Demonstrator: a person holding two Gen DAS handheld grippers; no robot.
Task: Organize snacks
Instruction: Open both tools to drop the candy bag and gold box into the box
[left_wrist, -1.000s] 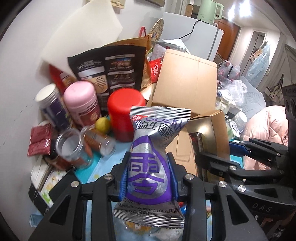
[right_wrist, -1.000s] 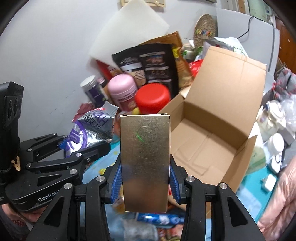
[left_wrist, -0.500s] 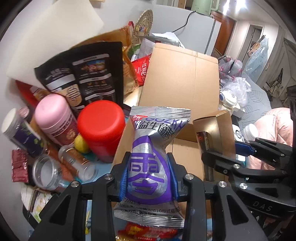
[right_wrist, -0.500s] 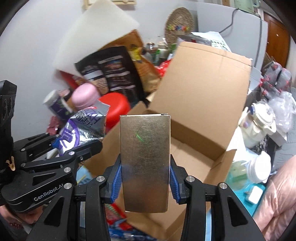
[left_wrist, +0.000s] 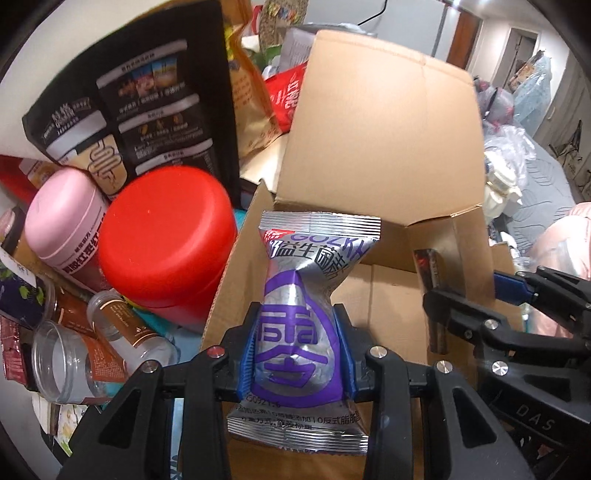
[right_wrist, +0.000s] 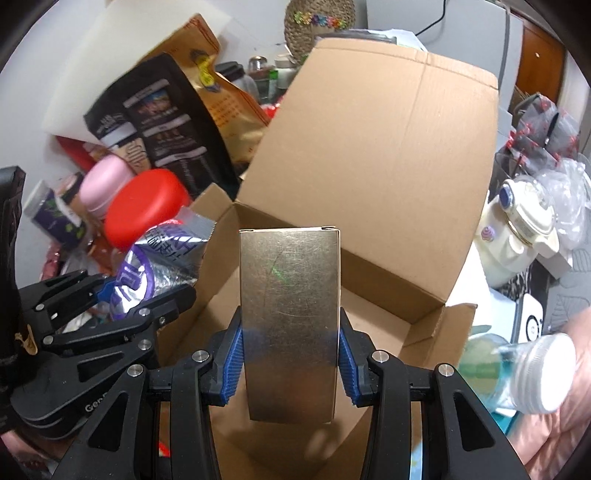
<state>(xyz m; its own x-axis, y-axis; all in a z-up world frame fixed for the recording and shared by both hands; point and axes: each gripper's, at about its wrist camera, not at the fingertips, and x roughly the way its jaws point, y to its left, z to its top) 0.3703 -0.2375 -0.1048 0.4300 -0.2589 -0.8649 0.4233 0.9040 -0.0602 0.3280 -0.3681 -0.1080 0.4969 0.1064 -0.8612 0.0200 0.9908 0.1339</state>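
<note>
Snacks fill both our grippers above the open cardboard box (right_wrist: 369, 155): our left gripper (left_wrist: 297, 352) has its fingers clenched on a silver-and-purple snack packet (left_wrist: 303, 314), and our right gripper (right_wrist: 290, 363) grasps a gold carton (right_wrist: 290, 295). A red-lidded jar (left_wrist: 166, 243) stands just left of the box.

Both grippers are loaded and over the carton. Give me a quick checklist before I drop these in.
1. left gripper shut on the silver and purple snack packet: ok.
2. right gripper shut on the gold box: ok.
3. cardboard box flaps open, opening facing the grippers: ok.
4. Floor of the cardboard box free where it shows: ok; the part behind the two held items: cannot tell.
5. Both items past the near wall and above the opening: cannot tell.
6. The two grippers apart from each other, not touching: ok.
</note>
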